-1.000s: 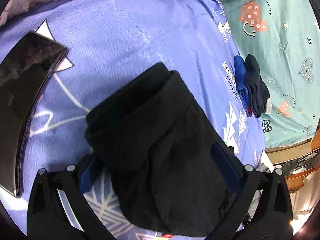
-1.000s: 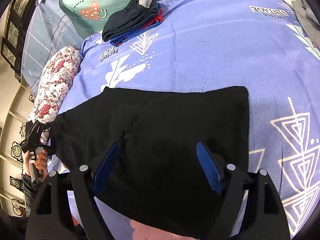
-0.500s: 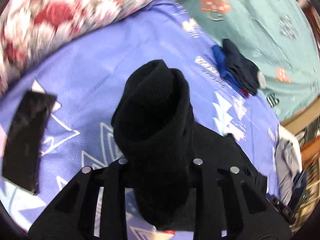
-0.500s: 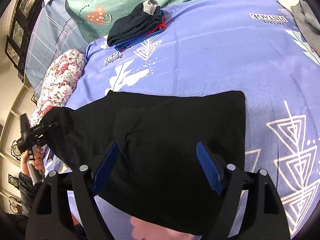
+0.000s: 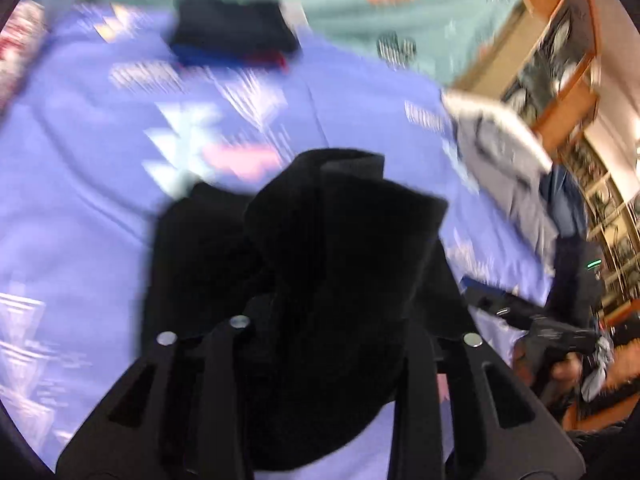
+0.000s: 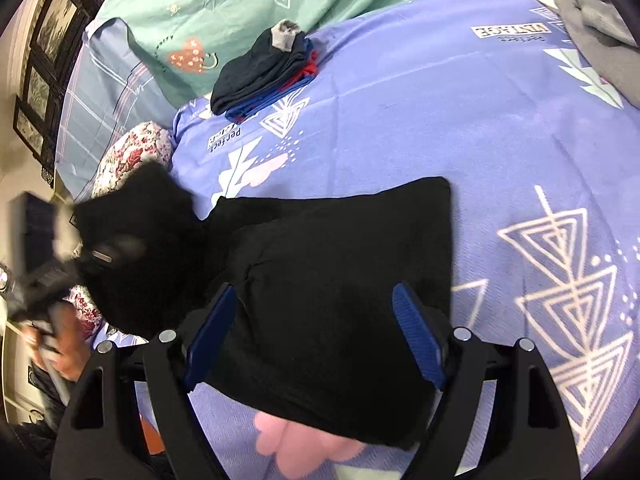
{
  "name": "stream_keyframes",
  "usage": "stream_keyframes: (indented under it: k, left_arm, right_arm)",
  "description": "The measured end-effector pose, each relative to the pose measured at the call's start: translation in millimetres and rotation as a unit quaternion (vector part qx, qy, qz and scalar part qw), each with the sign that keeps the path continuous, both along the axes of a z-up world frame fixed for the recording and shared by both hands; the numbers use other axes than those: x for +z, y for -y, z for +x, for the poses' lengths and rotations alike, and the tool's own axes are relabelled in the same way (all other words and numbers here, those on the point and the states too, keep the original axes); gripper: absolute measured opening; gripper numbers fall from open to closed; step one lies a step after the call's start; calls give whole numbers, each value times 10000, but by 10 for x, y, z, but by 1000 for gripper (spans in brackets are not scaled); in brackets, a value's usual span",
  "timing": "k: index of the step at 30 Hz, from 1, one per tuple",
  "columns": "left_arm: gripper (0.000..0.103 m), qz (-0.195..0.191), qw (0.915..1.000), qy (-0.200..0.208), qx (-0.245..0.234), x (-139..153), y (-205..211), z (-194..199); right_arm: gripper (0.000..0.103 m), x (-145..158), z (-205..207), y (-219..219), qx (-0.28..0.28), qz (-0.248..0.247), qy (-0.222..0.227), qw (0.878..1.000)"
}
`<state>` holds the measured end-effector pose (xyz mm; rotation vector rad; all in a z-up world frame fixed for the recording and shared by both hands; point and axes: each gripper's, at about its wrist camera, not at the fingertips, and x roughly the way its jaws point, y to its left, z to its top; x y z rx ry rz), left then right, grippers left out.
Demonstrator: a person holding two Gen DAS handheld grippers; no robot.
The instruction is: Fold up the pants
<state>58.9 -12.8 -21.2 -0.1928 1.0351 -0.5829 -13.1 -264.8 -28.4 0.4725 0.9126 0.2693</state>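
The bed [image 6: 460, 128] is spread with a purple sheet printed with white triangles and lettering. At its far edge lies a teal cover [image 6: 224, 12] with hearts and small drawings, a grey-blue checked pillow [image 6: 100, 76] and a floral bolster [image 6: 132, 152]. A stack of folded dark, blue and red clothes [image 6: 264, 72] sits on the sheet near the teal cover. Grey garments [image 6: 596, 36] lie at the bed's right edge. Framed pictures [image 6: 48, 40] hang on the wall to the left in the right wrist view; the left wrist view shows wooden shelving [image 5: 560, 72], badly smeared.

The black pants [image 6: 328, 280] lie on the sheet close to the cameras, partly folded. The right claw [image 6: 316, 332] stands released, its blue pads either side of the near fold without pressing it. The left claw [image 5: 320, 344] is clenched on a bunched end of the pants, raised off the bed; its jaws have just been opening slightly, with the cloth between them. In the right wrist view that end shows as a dark lump at the left, beside a blurred hand [image 6: 66, 352].

The left wrist view is blurred throughout, so prints and clothes read as streaks. The pants cover the left claw's pads. Whether the lifted end touches the rest of the pants cannot be told. The lens rim cuts off the bed's edges.
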Motion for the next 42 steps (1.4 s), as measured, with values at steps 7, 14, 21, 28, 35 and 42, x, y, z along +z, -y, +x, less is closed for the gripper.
stream_keyframes:
  k: [7,14,21,28,35,42]
  left_arm:
    - [92,-332,9975,-550,-289,-401,283,-45]
    - [100,-1139,9920,-543,-75,-72,-238,-208]
    - [101,-635,9902,-161,1236,-72,-904,-205]
    - [101,861,9880,-596,1137,-643,-700,-193]
    - [101,994,9881,-371,1109,-693,-691,-326]
    - [101,961,9888,-293,1106,-719,-625,-321]
  right_arm:
    - [86,37,-72,125,-49,365,-81,9993]
    - [88,-3,75,73,-96,672,-210,9975]
    - [90,28,192,-104,146,790,-265,9964]
    - [95,51,267,-280,189,652,-472,9966]
    - [96,20,388,-494,436,949,-702,9921]
    - [97,-84,411,-863,562,-77,-782,9953]
